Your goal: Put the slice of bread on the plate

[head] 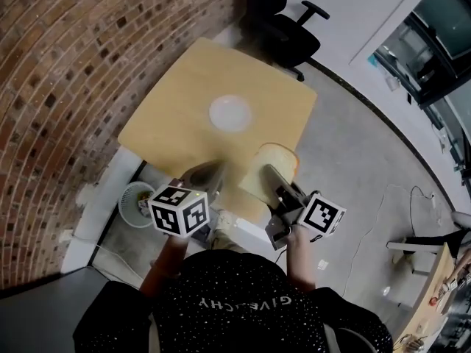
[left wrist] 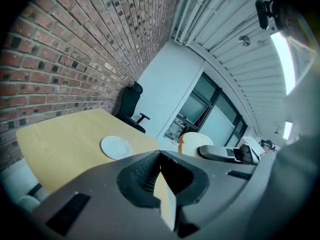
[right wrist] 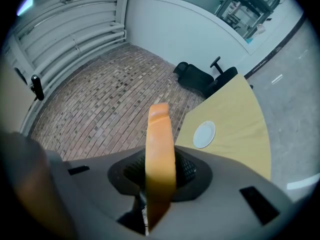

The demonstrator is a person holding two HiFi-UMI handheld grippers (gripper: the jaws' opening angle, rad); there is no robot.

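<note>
fingers [right wrist: 186,170] of the right gripper [right wrist: 160,181] pinch the slice of bread [right wrist: 160,144] low down, one on each face. seen edge-on there, it stands upright, with a golden crust and a rounded top; the head view shows its pale cream face. it hangs on the person's side of the white plate [head: 229,113], well apart from it, by the wooden table [head: 176,87] edge. the left gripper [left wrist: 164,196] has its jaws together on nothing, also nearer the person than the plate.
</note>
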